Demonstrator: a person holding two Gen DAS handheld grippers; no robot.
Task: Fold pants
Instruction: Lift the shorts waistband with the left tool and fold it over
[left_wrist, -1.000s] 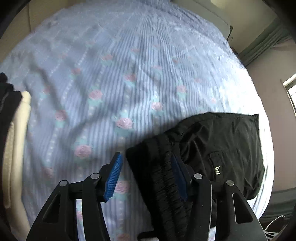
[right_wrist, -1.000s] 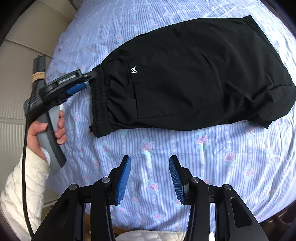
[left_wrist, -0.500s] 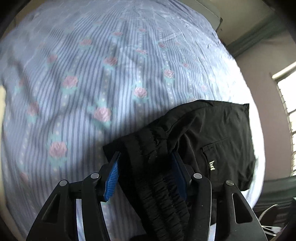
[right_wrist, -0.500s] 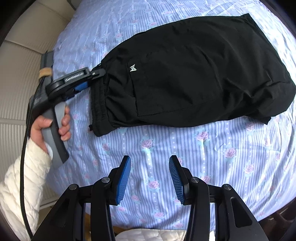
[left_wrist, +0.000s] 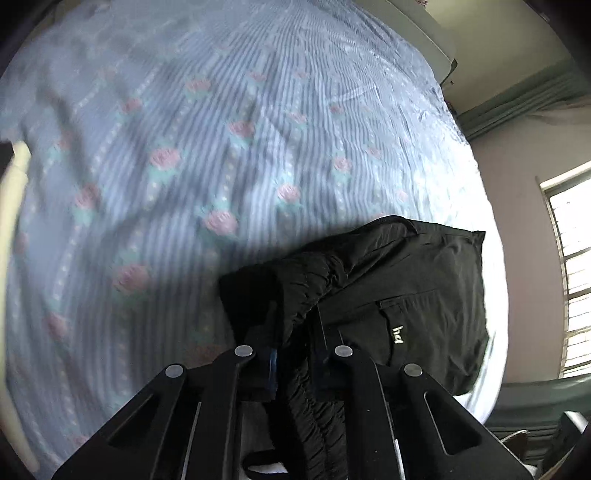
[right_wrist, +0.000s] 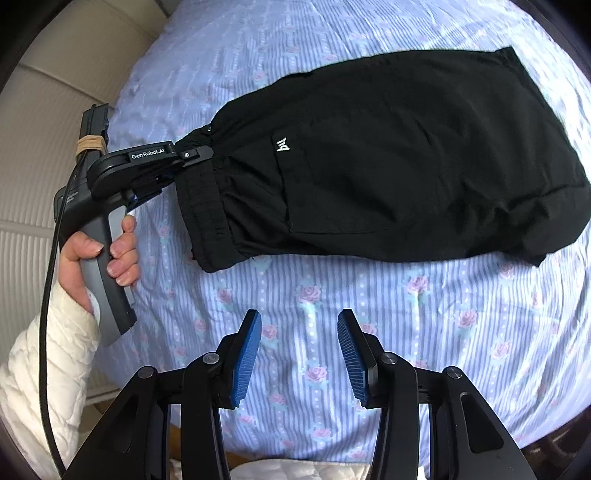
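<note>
The left gripper (left_wrist: 293, 363) has just been closing, and its jaws now stand narrow, clamped on the gathered elastic waistband (left_wrist: 314, 291) of the black woven-fabric pants (right_wrist: 388, 162). The band bunches up between the blue pads. In the right wrist view this grip sits at the waistband corner farther from that camera, toward the bed's left edge.

The right gripper (right_wrist: 299, 354) has its jaws apart at a middling width with nothing between them. It hangs over bare sheet, near the waistband corner (right_wrist: 212, 260) on its own side but clear of it.

Task state: the pants lie on the blue striped, rose-printed bed sheet (right_wrist: 424, 314), apparently already laid leg on leg, pocket side up, with the far end doubled under. One corner is secured. Judged from this layout, the second corner is still to be gripped and the fold across the length is still to be made.

Pose: the person's left hand (right_wrist: 107, 254), in a white quilted sleeve (right_wrist: 44, 369), wraps the grey handle, gripper nose pitched down onto the fabric. The right gripper points steeply down at the sheet.
</note>
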